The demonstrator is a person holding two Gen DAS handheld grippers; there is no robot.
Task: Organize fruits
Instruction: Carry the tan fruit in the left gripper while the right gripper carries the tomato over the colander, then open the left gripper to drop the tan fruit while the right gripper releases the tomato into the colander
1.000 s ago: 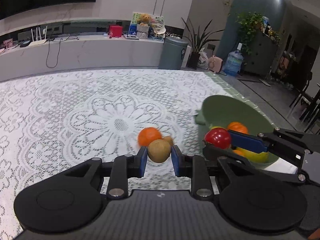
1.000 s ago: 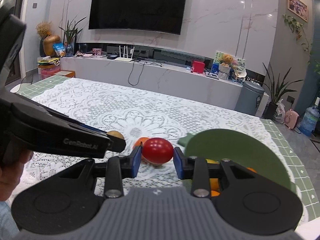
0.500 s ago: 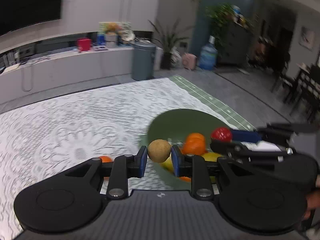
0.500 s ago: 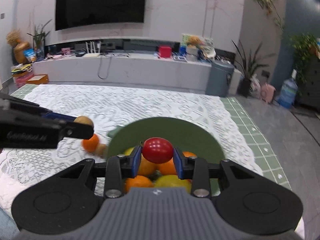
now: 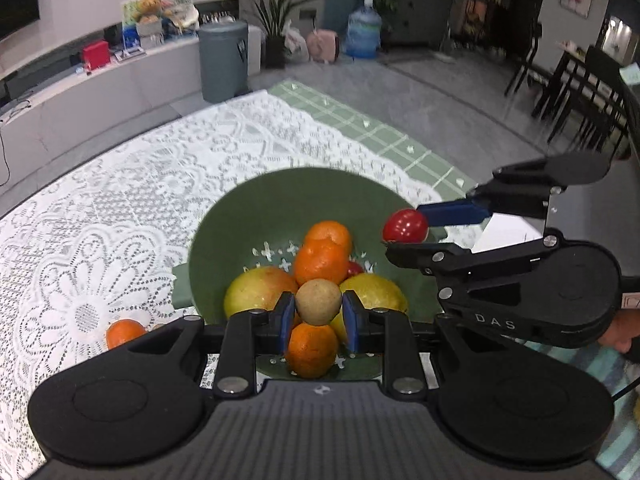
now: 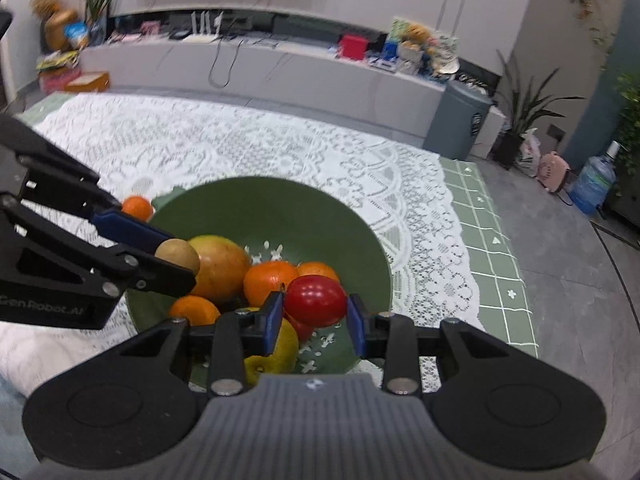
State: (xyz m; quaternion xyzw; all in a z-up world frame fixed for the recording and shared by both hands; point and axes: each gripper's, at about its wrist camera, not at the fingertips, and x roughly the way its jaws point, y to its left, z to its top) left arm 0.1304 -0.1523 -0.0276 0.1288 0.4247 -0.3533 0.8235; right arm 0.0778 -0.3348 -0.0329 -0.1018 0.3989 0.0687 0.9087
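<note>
A green bowl [image 5: 256, 216] on the lace tablecloth holds several oranges [image 5: 321, 262], a yellow-red apple [image 5: 256, 292] and a lemon [image 5: 374, 292]. My left gripper [image 5: 318, 309] is shut on a small brown round fruit [image 5: 319, 302] and holds it over the bowl's near side. My right gripper [image 6: 315, 307] is shut on a red tomato [image 6: 316, 300] over the bowl [image 6: 280, 204]; it also shows in the left wrist view [image 5: 405, 227]. The brown fruit shows in the right wrist view [image 6: 178, 255].
One orange [image 5: 125, 332] lies on the tablecloth left of the bowl, also in the right wrist view [image 6: 137, 207]. The table's edge with a green checked cloth [image 6: 492, 264] runs right of the bowl. Floor, a bin and plants lie beyond.
Both grippers have moved from beside the bowl to over it, each carrying its fruit. The views now tilt down into the bowl. The orange stays on the cloth.
</note>
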